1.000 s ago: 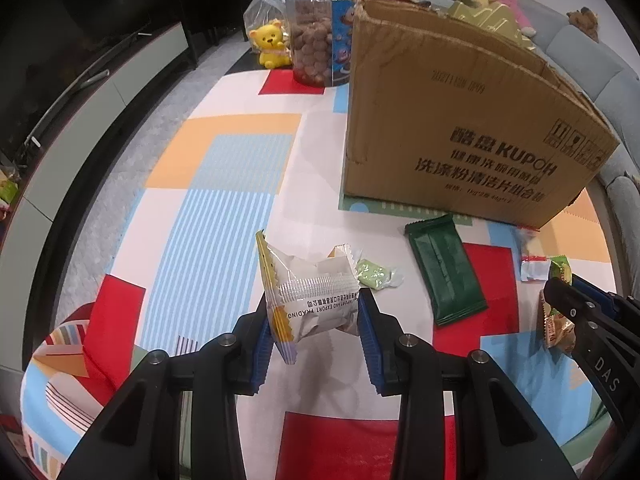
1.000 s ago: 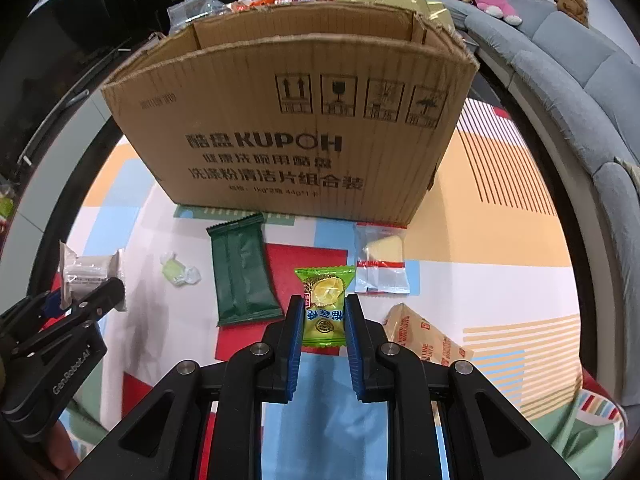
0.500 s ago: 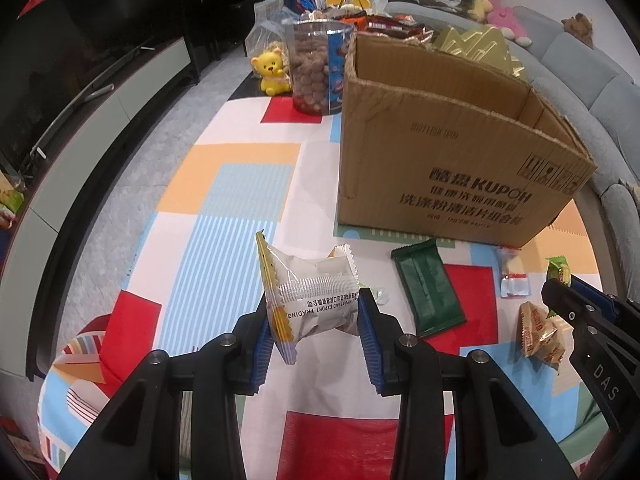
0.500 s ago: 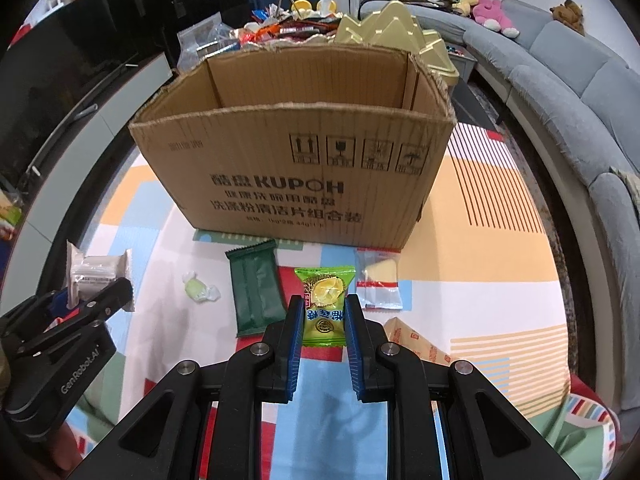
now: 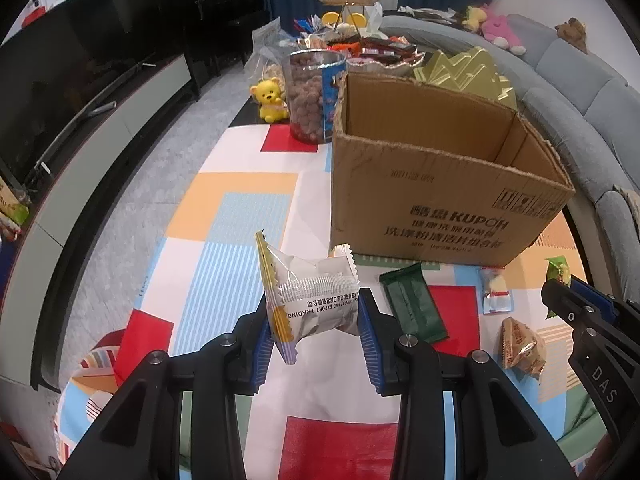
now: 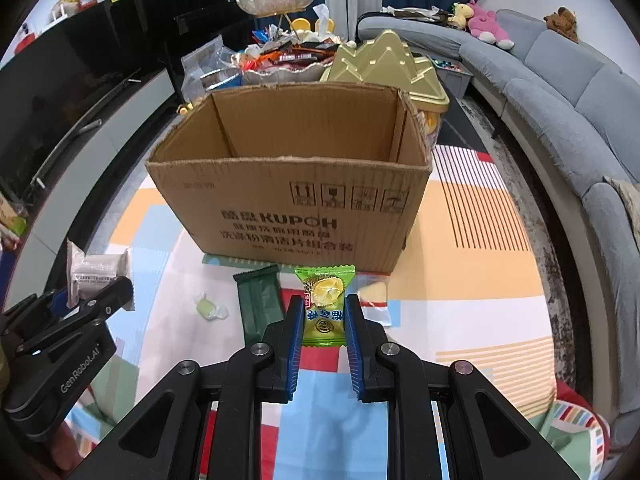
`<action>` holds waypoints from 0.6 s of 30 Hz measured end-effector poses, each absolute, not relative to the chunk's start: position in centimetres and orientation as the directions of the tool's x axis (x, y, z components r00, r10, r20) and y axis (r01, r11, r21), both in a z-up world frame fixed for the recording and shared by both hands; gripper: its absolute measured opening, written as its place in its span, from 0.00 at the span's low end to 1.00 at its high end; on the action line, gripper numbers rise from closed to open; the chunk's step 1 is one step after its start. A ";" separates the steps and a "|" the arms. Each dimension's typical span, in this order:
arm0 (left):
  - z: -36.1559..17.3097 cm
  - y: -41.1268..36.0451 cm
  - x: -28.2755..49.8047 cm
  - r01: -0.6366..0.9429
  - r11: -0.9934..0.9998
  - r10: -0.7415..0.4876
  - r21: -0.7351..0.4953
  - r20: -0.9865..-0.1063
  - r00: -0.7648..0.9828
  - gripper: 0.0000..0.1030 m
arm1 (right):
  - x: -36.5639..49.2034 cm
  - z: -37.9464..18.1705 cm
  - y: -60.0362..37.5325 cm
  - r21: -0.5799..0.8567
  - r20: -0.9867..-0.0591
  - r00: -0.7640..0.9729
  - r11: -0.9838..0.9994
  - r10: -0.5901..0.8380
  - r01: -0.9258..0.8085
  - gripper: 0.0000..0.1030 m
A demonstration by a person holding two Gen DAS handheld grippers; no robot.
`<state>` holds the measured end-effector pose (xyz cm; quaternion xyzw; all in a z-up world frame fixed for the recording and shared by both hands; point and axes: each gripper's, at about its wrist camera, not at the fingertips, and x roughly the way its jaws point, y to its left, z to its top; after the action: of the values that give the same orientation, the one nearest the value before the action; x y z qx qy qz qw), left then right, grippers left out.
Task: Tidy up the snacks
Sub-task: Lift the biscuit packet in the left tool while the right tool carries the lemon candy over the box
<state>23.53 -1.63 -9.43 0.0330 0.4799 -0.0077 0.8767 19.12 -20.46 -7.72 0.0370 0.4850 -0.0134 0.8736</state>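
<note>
Item: open brown corrugated cardboard box point(image 6: 288, 200), printed KUPOH, taken as landmark.

Left gripper point(image 5: 316, 328): clamped on a white-and-yellow crimped foil snack pouch point(image 5: 308, 300), held in the air short of the box's near-left corner.

Right gripper point(image 6: 322, 320): clamped on a green durian candy packet point(image 6: 324, 304), held in front of the box's near wall.

Change: both wrist views now look down over the rim into the box, where a second ago they faced its wall; both snacks have been raised.

Judgement: carry phase; release into the box likely next.

Remaining in front of the box: dark green flat wrapper point(image 6: 258, 304), small pale-green wrapped candy point(image 6: 210, 308), clear packet with a yellow piece point(image 5: 496, 292), tan crinkled snack bag point(image 5: 522, 346).

Both wrist views toward shared cardboard box point(image 5: 440, 200)
</note>
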 end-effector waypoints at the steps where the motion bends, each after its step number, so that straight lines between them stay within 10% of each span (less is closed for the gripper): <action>1: -9.2 -1.7 23.5 0.046 0.998 0.017 0.050 -0.840 0.543 0.37 | 19.1 -7.5 -20.5 0.051 -0.846 0.533 0.997 0.012 0.060 0.21; 18: -5.6 -3.0 24.7 0.072 0.996 -0.002 0.049 -0.809 0.587 0.37 | 19.6 -4.1 -21.3 0.059 -0.816 0.578 0.996 0.008 0.069 0.21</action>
<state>24.75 -3.02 -5.61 0.0384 0.4538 -0.0210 0.8900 19.56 -21.32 -4.11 0.0419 0.4588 -0.0171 0.8874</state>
